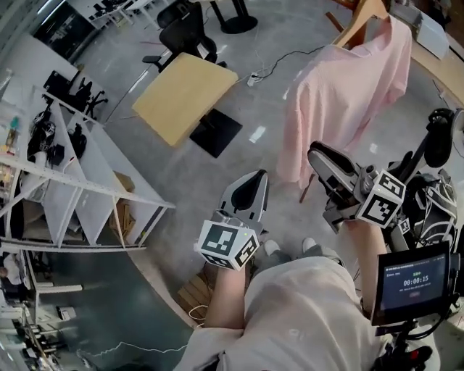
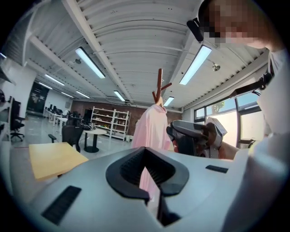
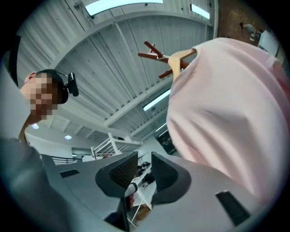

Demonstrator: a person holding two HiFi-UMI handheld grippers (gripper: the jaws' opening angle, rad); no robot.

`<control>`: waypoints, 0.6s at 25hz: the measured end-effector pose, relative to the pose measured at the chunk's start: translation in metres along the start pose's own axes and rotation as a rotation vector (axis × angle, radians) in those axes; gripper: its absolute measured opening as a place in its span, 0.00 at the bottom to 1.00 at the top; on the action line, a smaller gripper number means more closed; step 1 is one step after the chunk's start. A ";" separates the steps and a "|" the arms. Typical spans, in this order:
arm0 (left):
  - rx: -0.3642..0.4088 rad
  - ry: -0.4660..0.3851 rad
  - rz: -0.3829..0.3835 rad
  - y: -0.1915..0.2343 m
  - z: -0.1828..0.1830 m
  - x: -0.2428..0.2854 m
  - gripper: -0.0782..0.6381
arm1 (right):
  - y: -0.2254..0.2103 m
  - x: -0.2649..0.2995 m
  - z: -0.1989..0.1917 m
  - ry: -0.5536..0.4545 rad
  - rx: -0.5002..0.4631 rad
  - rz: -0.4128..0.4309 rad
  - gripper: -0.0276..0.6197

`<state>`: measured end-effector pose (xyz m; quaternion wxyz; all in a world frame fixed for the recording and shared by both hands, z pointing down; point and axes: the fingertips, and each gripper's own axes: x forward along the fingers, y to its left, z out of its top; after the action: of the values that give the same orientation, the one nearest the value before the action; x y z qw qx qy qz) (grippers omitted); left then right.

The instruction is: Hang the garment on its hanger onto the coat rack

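A pale pink shirt (image 1: 348,94) hangs on a wooden hanger (image 1: 362,18) at the top right of the head view. The hanger's hook is over a peg of the brown coat rack (image 3: 154,54), and the shirt (image 3: 226,113) drapes free below the hanger (image 3: 181,56). My right gripper (image 1: 317,156) is just left of the shirt's lower hem, jaws slightly apart and empty (image 3: 145,158). Further left and nearer my body, my left gripper (image 1: 252,180) holds nothing, its tips meeting (image 2: 145,152). It faces the shirt (image 2: 152,129) and rack (image 2: 159,84) from a distance.
A yellow-topped table (image 1: 185,94) on a black base stands left of the rack, with a black office chair (image 1: 185,29) behind it. White shelving (image 1: 80,181) fills the left side. A timer screen (image 1: 412,281) sits at my right. Cables cross the grey floor.
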<state>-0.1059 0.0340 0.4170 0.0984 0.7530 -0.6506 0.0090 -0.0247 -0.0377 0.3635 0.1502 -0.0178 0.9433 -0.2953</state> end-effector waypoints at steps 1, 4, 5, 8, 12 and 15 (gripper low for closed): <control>-0.007 -0.007 0.054 0.004 0.001 -0.013 0.12 | 0.007 0.009 -0.007 0.032 0.002 0.039 0.20; -0.033 -0.031 0.169 0.010 0.006 -0.049 0.12 | 0.028 0.024 -0.022 0.090 0.032 0.122 0.20; -0.041 -0.043 0.198 0.012 0.007 -0.058 0.12 | 0.035 0.028 -0.026 0.106 0.040 0.147 0.20; -0.055 -0.073 0.305 0.017 0.006 -0.080 0.12 | 0.042 0.041 -0.042 0.172 0.051 0.219 0.20; -0.050 -0.073 0.392 0.019 0.000 -0.089 0.12 | 0.035 0.049 -0.054 0.219 0.064 0.250 0.19; -0.038 -0.073 0.407 0.017 -0.001 -0.098 0.12 | 0.041 0.048 -0.057 0.219 0.081 0.266 0.19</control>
<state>-0.1377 0.1274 0.4065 0.0853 0.6037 -0.7926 -0.0109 -0.0851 0.0216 0.3724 0.0849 0.1457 0.9354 -0.3108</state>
